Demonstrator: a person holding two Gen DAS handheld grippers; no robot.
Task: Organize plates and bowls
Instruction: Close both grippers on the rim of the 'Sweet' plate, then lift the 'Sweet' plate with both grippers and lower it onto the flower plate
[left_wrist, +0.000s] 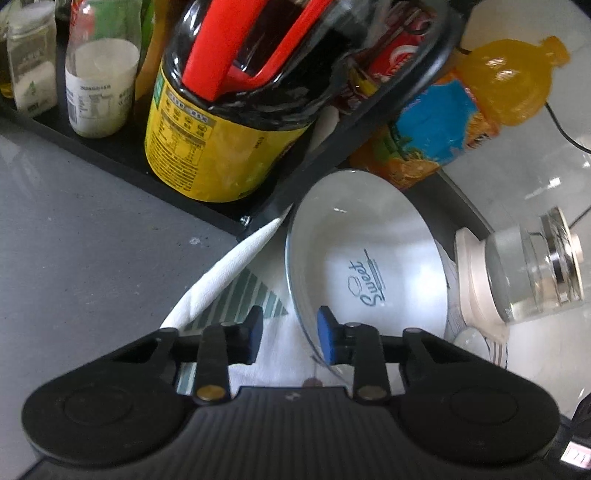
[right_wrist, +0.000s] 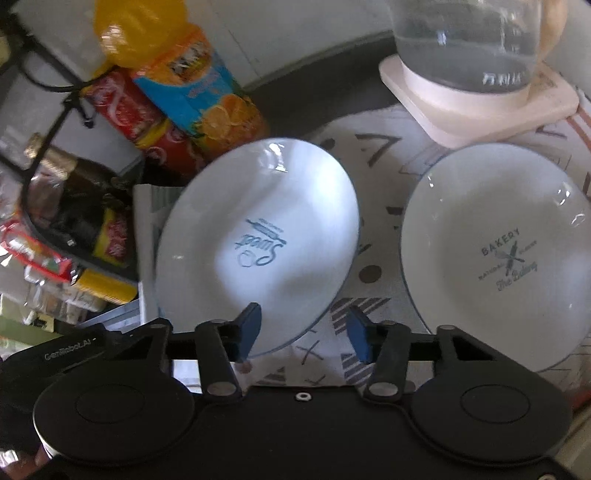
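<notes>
The "Sweet" bowl (right_wrist: 258, 240) is sitting on the patterned cloth (right_wrist: 373, 162), tipped a bit so its open side is facing up and toward the cameras, with the printed word running across the bottom. Both claws are straddling its near rim from opposite sides. The left gripper (left_wrist: 290, 334) is standing narrow, one blue pad inside the bowl and one outside, but I can't tell if the pads are actually pinching the wall. The right gripper (right_wrist: 303, 332) is sitting wider, left pad over the rim, right pad over bare cloth, not pressing.

Room-wise it's tight. The "Bakery" bowl (right_wrist: 495, 254) is lying flat just beside it on the right, with a strip of cloth between them. The orange juice bottle (right_wrist: 199, 92) is crowding the far edge, and a black rack (left_wrist: 122, 155) packed with a soy sauce jug (left_wrist: 221, 136) is right behind. A glass kettle (right_wrist: 469, 44) on a cream base is sitting at the far right. Past the cloth, grey countertop (left_wrist: 74, 229) is lying open.
</notes>
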